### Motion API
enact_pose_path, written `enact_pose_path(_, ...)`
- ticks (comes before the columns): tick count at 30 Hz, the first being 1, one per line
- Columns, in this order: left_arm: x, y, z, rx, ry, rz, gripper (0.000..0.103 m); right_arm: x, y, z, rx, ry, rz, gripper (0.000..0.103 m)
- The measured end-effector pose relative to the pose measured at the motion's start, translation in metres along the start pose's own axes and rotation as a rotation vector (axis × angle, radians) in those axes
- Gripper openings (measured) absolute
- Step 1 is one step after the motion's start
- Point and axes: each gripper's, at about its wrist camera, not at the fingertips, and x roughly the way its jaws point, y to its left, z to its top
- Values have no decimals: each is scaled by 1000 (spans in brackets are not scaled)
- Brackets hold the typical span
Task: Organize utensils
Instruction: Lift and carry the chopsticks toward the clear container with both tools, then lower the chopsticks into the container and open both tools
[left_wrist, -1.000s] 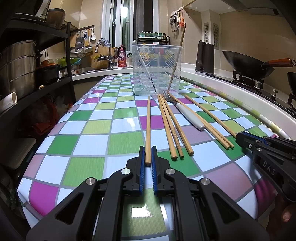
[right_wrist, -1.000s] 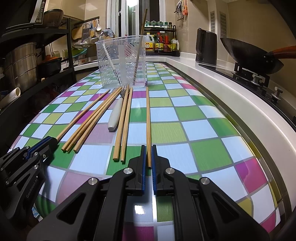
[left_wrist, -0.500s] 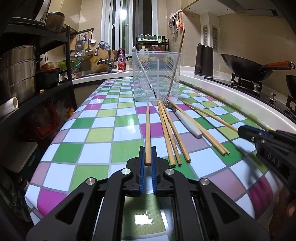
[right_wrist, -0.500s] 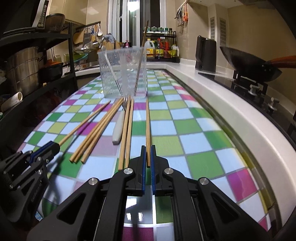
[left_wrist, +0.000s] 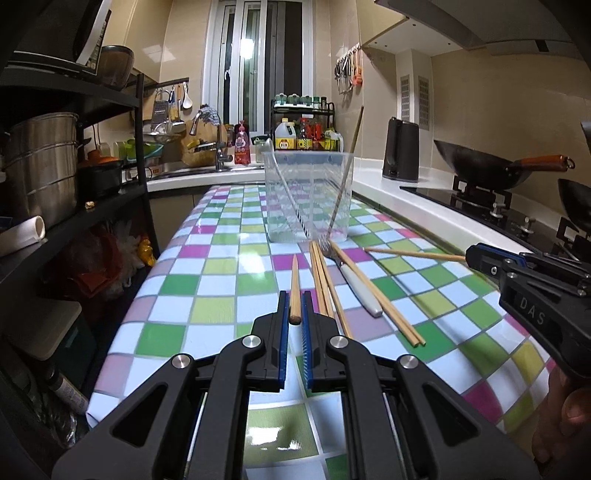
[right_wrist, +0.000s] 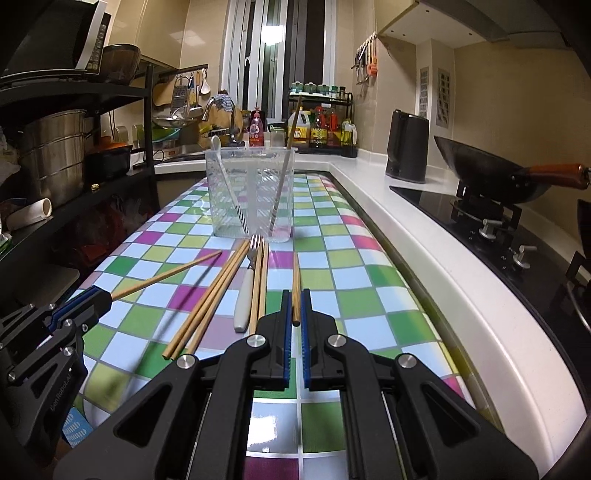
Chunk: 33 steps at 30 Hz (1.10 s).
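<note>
1. The left claw (left_wrist: 295, 314) is closed on the thick end of one wooden chopstick (left_wrist: 294, 286). This chopstick points forward, toward the clear plastic holder (left_wrist: 308, 195), and it seems to be above the surface.
2. The right claw (right_wrist: 295, 314) is also closed on one chopstick (right_wrist: 296, 284), again at the thick end. In the left wrist view the same claw comes in from the right with its stick (left_wrist: 413, 254) pointing out sideways.
3. I think each claw holds the end so that the long free part can enter the holder first.
4. The holder stands at the far end of the checkered surface (left_wrist: 221, 266). It already has a spoon (right_wrist: 225, 177) and one chopstick (right_wrist: 286, 162) leaning inside, so it is probably the goal.
5. On the surface, between the claws and the holder, lie several loose chopsticks (right_wrist: 207, 306) and a fork with a white handle (right_wrist: 245, 291), all pointing about toward the holder. These are not yet sorted.
6. Writing: "DAS" on the right claw body, and "GenRobot.AI" on the left claw body in the right wrist view. The labels on the far bottles are too small to read.
</note>
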Motion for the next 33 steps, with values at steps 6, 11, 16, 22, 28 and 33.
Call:
enact_pose_path(6,-5,8,14,-10,-15,4,7,-13,-3,20,0,-40,6,4)
enact_pose_path(11,-7,16,25,-18,-40,12,7,-19,-3,34,-3,-62,11,4)
enact_pose_path(16,-9,21,42,-17,-76,18,7,-25,-3,51,1,-89,30,4)
enact_pose_path(22,-10,21,71,22,-132,-1,7,-26,-5,77,4,-114,45,4)
enact_pose_path(28,1,30,107,5,-125,-41,7,-18,-6,109,6,-116,71,4)
enact_pose_path(33,14,35,136,20,-117,-56,7,-11,-6,138,13,-116,99,4)
